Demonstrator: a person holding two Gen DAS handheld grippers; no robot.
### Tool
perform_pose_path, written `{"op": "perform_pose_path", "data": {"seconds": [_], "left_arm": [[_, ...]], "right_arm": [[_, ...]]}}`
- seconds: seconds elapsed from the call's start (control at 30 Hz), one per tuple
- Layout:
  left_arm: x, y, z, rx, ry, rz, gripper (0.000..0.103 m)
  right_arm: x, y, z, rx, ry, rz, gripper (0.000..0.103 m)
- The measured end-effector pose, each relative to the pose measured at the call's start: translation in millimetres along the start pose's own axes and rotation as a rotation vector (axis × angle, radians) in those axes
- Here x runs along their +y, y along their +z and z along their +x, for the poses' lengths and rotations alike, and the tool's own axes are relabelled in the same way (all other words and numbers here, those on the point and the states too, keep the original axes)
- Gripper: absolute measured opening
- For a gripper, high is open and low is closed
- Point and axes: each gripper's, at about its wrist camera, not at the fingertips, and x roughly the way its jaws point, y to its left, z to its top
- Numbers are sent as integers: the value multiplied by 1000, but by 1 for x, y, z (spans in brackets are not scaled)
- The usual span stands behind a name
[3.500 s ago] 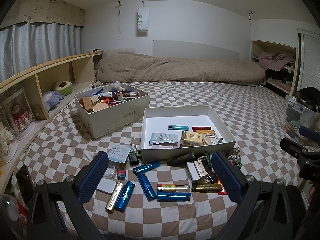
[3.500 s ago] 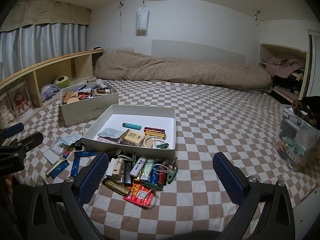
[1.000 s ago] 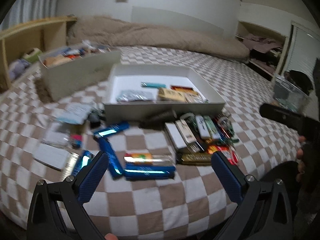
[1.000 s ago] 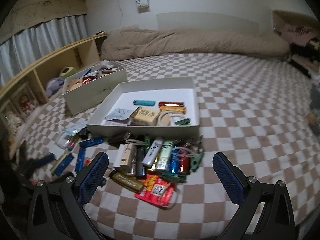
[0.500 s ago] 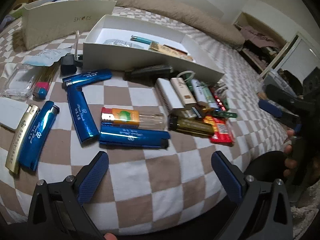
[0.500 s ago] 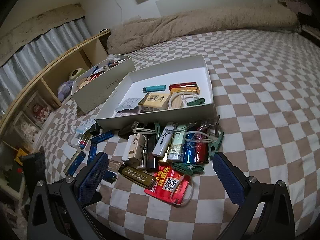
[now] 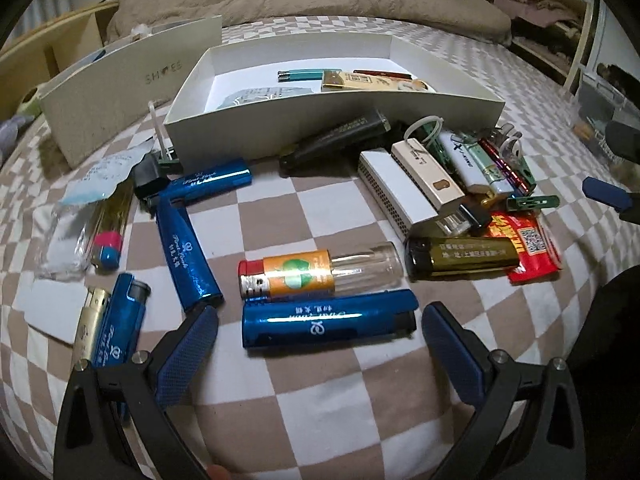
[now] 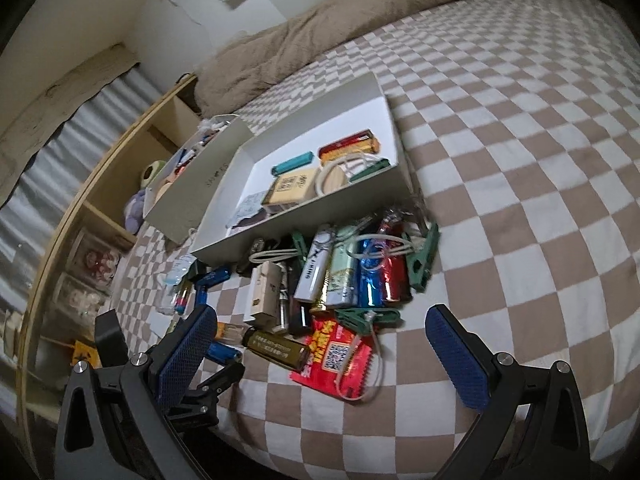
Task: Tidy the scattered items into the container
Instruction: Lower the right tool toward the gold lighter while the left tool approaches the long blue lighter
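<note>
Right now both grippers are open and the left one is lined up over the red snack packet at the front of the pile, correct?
Not quite. The left gripper is open, but the left wrist view shows it framing the blue lighter, not the red snack packet, which lies off to its right. The right gripper is open too.

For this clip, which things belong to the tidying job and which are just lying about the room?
Job:
white tray, partly filled
blue lighter between the open left gripper fingers
orange-labelled lighter
olive lighter
red packet near the open right gripper

Lying about:
shoe box
duvet
shelf
</note>
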Motion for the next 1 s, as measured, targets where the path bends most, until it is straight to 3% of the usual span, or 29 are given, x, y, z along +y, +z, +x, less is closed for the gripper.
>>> {"op": "perform_pose_path", "data": {"seconds": [0.03, 0.17, 0.4, 0.6, 0.67, 0.83, 1.0], "left_arm": [[6, 2, 5, 0, 3, 6, 103], [8, 2, 1, -23, -10, 8, 84], [9, 0, -1, -39, 5, -12, 83], [14, -10, -12, -62, 71, -91, 83], [20, -14, -18, -76, 93, -131, 83], [43, -16, -23, -99, 114, -256, 83], [52, -20, -27, -112, 89, -289, 83]], "right_arm": [[-1, 0, 2, 7, -2, 7, 103], [-2, -2, 7, 29, -14, 15, 103], [19, -13, 26, 112, 104, 23, 103], [42, -24, 56, 172, 89, 46, 103], [46, -26, 65, 183, 32, 56, 103], [76, -38, 82, 112, -258, -113, 82], [90, -45, 99, 75, -355, -185, 81]]}}
